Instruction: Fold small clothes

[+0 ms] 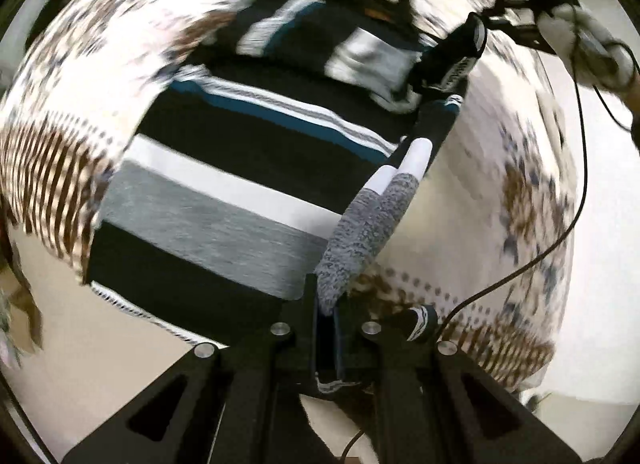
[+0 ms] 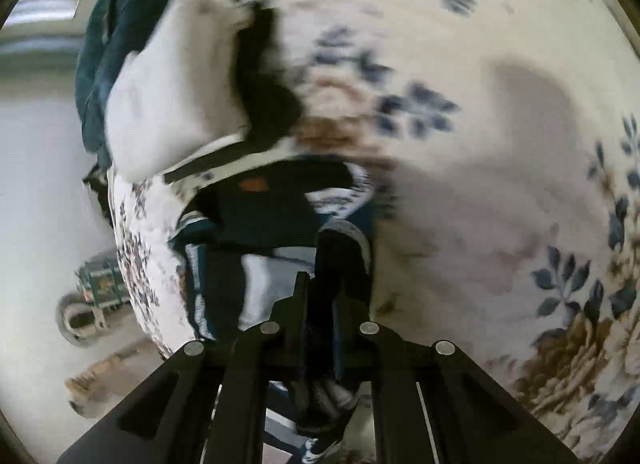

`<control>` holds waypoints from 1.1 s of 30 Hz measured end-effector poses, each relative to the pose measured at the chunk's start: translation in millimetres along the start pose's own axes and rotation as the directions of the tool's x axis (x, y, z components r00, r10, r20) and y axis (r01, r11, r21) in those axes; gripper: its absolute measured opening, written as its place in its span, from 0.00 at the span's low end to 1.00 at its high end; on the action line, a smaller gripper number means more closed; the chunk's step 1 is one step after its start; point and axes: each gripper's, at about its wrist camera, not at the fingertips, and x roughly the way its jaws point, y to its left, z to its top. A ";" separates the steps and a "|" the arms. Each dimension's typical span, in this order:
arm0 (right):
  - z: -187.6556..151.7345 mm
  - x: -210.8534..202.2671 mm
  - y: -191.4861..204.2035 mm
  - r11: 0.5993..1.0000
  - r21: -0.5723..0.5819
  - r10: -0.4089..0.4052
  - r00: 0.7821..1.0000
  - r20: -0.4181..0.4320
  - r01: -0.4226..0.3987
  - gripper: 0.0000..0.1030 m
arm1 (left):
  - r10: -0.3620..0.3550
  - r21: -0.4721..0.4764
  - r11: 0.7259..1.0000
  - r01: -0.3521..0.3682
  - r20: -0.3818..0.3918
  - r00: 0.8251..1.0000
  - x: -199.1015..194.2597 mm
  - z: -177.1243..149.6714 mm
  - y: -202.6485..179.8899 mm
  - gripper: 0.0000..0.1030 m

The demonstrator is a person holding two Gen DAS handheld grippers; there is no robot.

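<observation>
Striped garment (image 1: 224,192) stretched over floral bedspread (image 1: 512,168), pinched tight in left gripper (image 1: 326,328) and right gripper (image 2: 320,328).

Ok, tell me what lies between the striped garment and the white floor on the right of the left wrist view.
In the left wrist view, only floral bedspread separates the striped garment from the floor, crossed by a thin black cable.

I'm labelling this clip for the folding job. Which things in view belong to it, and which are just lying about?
In the job:
- striped garment, held at its edge
- left gripper, shut on it
- right gripper, shut on it

Lying about:
- floral bedspread
- white and black clothes, heaped
- dark green cloth behind them
</observation>
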 end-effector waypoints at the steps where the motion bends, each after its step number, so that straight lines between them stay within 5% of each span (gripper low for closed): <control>1: 1.3 0.6 18.5 1.000 -0.016 -0.007 1.000 -0.003 0.007 0.09 | -0.029 -0.048 0.998 0.028 -0.007 1.000 -2.6 5.1 19.2 0.04; 6: 4.3 31.5 128.5 0.990 -0.132 -0.055 0.998 -0.012 0.053 0.09 | -0.119 -0.221 0.968 0.116 0.002 0.993 -1.2 22.9 106.0 0.04; 17: 13.5 197.9 322.8 0.908 -0.314 -0.294 0.956 -0.010 0.276 0.08 | -0.131 -0.343 0.931 0.129 0.017 0.991 24.4 36.3 236.1 0.04; 22: 10.0 262.3 346.9 0.881 -0.328 -0.368 0.930 -0.021 0.341 0.08 | -0.169 -0.354 0.924 0.142 -0.046 0.985 56.5 37.2 281.1 0.09; 24: 11.2 283.5 345.6 0.886 -0.298 -0.383 0.923 -0.039 0.355 0.13 | -0.208 -0.402 0.901 0.166 -0.062 0.976 65.5 33.5 301.8 0.23; 28: 5.5 286.8 333.8 0.941 -0.237 -0.269 0.958 -0.100 0.240 0.34 | -0.218 -0.501 0.848 0.172 -0.033 0.975 57.9 15.6 338.8 0.53; 30: -10.4 273.5 328.8 0.954 -0.246 -0.208 0.968 -0.140 0.170 0.48 | -0.199 -0.518 0.842 0.151 -0.038 0.979 53.3 11.4 345.1 0.53; 33: -47.5 246.7 314.8 0.943 -0.303 -0.192 0.970 -0.151 0.140 0.49 | -0.211 -0.529 0.831 0.172 -0.013 0.977 46.2 17.3 341.2 0.53</control>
